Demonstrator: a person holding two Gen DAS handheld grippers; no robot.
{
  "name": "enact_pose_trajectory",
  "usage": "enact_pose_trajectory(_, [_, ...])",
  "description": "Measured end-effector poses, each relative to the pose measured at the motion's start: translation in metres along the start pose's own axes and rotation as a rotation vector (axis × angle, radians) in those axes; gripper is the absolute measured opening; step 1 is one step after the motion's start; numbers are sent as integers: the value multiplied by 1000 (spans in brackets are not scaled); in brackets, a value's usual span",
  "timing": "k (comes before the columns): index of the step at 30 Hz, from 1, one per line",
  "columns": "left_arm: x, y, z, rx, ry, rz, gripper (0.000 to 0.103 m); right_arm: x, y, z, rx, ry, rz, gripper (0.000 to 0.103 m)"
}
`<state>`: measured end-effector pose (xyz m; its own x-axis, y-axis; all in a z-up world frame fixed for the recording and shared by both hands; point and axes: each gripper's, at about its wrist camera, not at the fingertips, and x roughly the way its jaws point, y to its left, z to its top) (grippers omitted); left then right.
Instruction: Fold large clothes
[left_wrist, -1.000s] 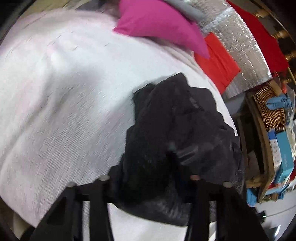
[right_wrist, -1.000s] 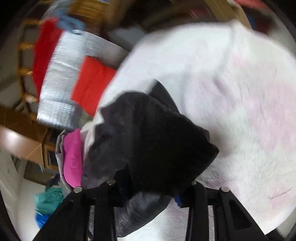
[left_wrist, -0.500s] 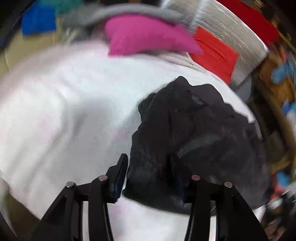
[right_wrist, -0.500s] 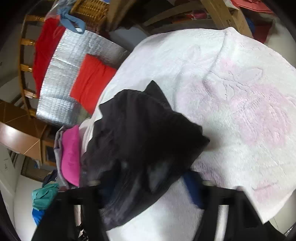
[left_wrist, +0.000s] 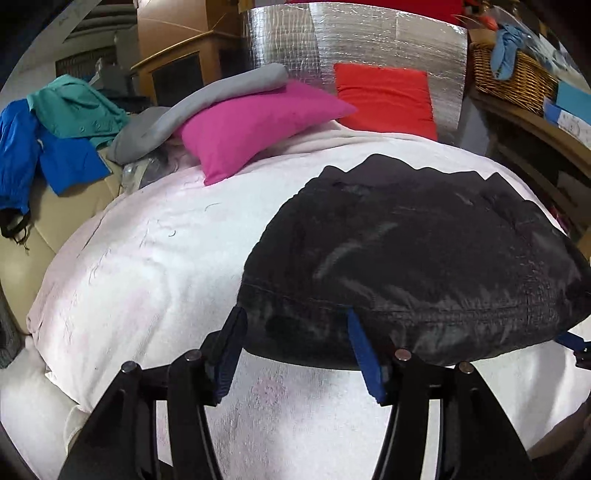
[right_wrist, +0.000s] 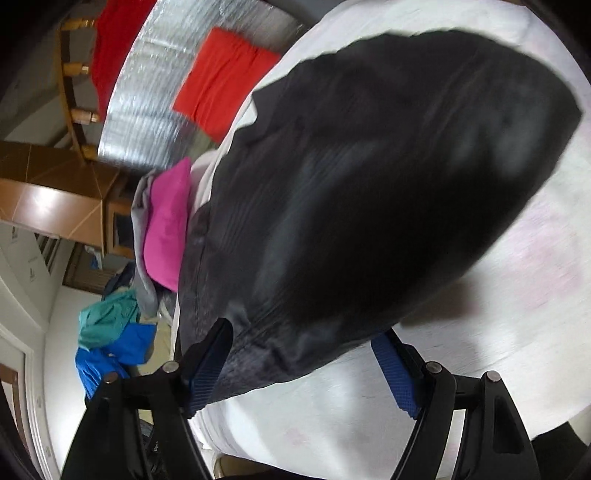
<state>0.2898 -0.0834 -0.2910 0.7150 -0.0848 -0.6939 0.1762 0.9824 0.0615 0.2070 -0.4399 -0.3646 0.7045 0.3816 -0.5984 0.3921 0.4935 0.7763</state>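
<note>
Pointing down at the black garment (left_wrist: 413, 266), left hand-held gripper (left_wrist: 299, 347) just opening, garment's near edge between its jaws, pads not pressing, right hand-held gripper (right_wrist: 306, 369) open wide around the blurry 6 o'clock edge, white blanket (left_wrist: 147, 266) underneath.

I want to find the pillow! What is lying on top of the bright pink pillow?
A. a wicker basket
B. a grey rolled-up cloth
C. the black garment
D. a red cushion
B: a grey rolled-up cloth drapes across the top of the bright pink pillow, while the black garment lies apart on the white blanket.
</note>
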Motion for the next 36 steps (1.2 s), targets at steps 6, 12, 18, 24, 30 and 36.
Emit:
enact_pose_trajectory(6, [-3,-2,0,0,-13,6,58,25,15,-3,-16,18,-10,80])
enact_pose_trajectory(12, [-1,-3,-1,5,-5,10,58,31,11,1,-1,-11,-6,80])
enact_pose_trajectory(18, [1,-1,-2,0,10,8,58,29,20,1,-82,-55,-73,67])
enact_pose_trajectory(24, [6,24,-15,-186,140,-204,59,12,28,0,-144,-133,-92,45])
enact_pose_trajectory(30, [21,42,-32,-371,235,-327,61,15,32,-1,-197,-118,-150,45])
enact_pose_trajectory(36, [42,59,-34,-563,278,-401,62,10,23,3,-155,-77,-107,45])
